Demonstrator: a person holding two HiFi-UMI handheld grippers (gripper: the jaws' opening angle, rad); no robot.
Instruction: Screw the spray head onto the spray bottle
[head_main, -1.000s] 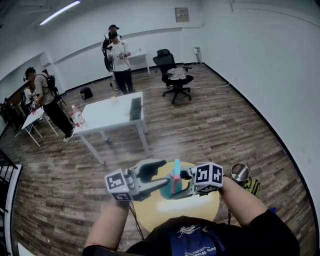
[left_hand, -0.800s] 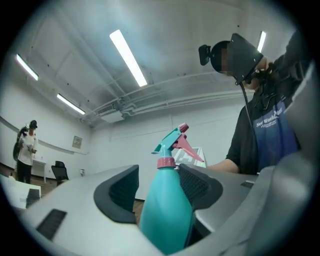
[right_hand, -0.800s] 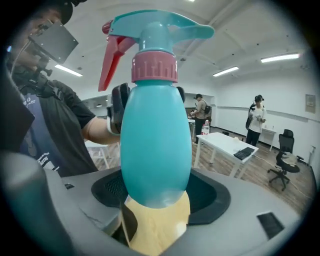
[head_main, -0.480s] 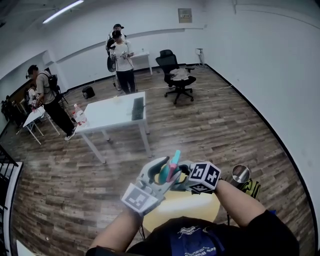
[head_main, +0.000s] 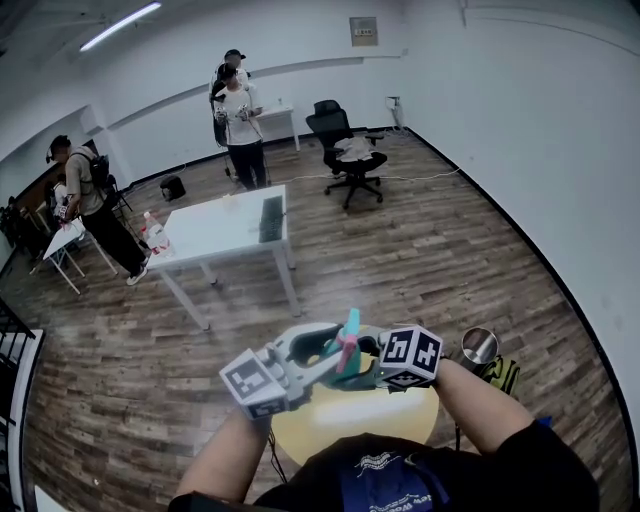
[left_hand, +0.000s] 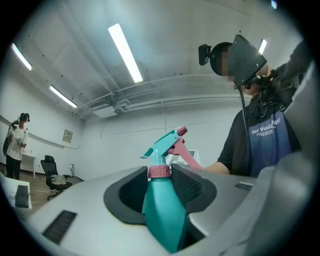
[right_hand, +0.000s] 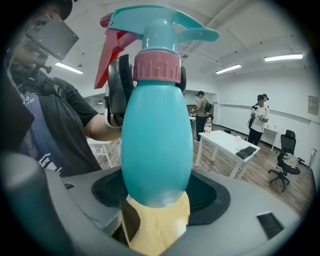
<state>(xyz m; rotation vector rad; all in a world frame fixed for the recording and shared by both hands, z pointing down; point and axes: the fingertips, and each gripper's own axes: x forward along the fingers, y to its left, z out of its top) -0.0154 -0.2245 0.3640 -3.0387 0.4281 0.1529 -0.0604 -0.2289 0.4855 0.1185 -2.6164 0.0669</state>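
A teal spray bottle (right_hand: 157, 135) with a pink collar (right_hand: 156, 66) and a teal-and-pink spray head (head_main: 349, 337) is held upright above a round yellow table (head_main: 330, 430). My right gripper (right_hand: 156, 192) is shut on the bottle's lower body. From the left, my left gripper (left_hand: 159, 176) reaches to the bottle's neck. Its jaws are closing, and the pink collar (left_hand: 159, 171) sits between the pads, which touch it on both sides. In the head view the left gripper (head_main: 318, 356) and right gripper (head_main: 368, 372) meet at the bottle.
A metal cup (head_main: 479, 345) stands to the right of the yellow table. Farther off are a white table (head_main: 225, 228) with a keyboard, a black office chair (head_main: 345, 150), and people (head_main: 238, 115) standing at the back and left of the room.
The left gripper turned about the bottle's neck, then swung back to the left, its jaws narrowing onto the collar. The right gripper and bottle stayed nearly still.
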